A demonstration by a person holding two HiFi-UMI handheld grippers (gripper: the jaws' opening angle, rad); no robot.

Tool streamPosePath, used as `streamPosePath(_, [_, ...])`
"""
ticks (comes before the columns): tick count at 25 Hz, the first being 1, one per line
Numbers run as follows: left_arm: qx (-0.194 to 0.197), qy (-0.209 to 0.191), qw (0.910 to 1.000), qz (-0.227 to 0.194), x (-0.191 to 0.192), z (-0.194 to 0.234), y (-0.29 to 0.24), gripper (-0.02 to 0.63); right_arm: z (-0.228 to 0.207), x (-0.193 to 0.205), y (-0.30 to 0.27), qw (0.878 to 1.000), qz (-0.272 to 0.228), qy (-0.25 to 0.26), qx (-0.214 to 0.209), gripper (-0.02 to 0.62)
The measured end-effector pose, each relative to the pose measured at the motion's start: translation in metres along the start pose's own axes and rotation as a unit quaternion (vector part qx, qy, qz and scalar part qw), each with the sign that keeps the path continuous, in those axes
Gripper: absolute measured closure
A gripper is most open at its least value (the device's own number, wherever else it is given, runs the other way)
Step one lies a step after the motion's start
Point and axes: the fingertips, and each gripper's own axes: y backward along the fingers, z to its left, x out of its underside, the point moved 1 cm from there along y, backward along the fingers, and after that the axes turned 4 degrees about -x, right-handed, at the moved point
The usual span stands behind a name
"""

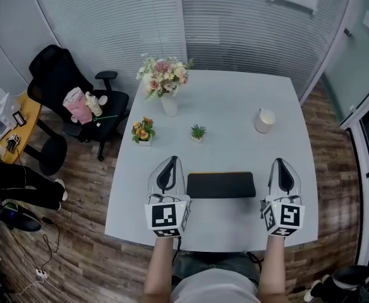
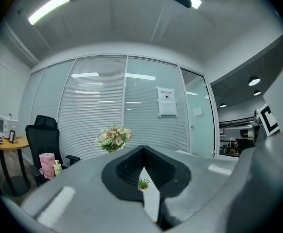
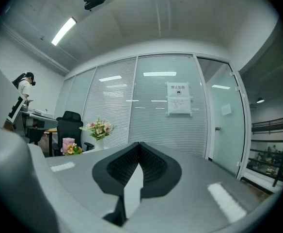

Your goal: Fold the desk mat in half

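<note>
Both tongs are clenched on nothing: left gripper (image 1: 169,164) and right gripper (image 1: 281,164) are hovering level, flanking the desk mat (image 1: 221,185), which is lying near the table (image 1: 235,106) front edge. It's looking already folded, so next I'm only expecting a check of edge alignment

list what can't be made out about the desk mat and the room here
- desk mat: head view, too small to count its layers; in both gripper views the jaws fill the lower frame.
- wall notice: right gripper view, print too small.
- distant person: right gripper view, too small for detail.
</note>
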Motion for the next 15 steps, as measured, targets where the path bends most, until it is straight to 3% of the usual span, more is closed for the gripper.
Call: streamPosePath(15, [0.0, -0.005, 1.0, -0.001, -0.0019, -0.005, 0.0066, 0.606, -0.0051, 0.001, 0.0093, 1.0, -0.002, -0.001, 0.006, 0.572])
